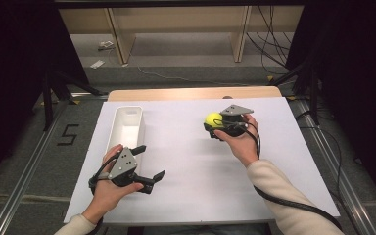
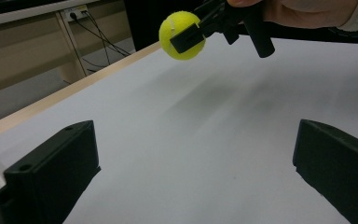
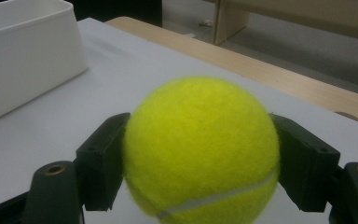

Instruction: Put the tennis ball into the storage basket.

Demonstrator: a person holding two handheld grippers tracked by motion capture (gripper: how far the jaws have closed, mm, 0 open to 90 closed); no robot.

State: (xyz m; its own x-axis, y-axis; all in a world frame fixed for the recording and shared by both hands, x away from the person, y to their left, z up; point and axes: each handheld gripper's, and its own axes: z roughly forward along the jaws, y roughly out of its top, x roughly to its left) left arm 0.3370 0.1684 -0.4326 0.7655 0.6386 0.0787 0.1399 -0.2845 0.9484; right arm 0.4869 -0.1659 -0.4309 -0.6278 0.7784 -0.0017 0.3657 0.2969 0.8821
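A yellow tennis ball (image 1: 214, 119) is held above the white table sheet at the centre right, with my right gripper (image 1: 216, 122) shut on it. In the right gripper view the ball (image 3: 200, 149) sits squeezed between the two black jaws. The left gripper view shows the ball (image 2: 181, 34) far off at the top, clamped by the other gripper. My left gripper (image 1: 149, 161) hovers at the near left with its jaws wide apart and nothing between them. A long white bin (image 1: 116, 128) stands at the left of the sheet, just beyond my left gripper.
The white sheet (image 1: 191, 161) covers the table, with a wooden edge (image 1: 196, 93) at the far side. Wooden shelving legs and loose cables stand on the floor beyond. Metal rails run along both sides of the table.
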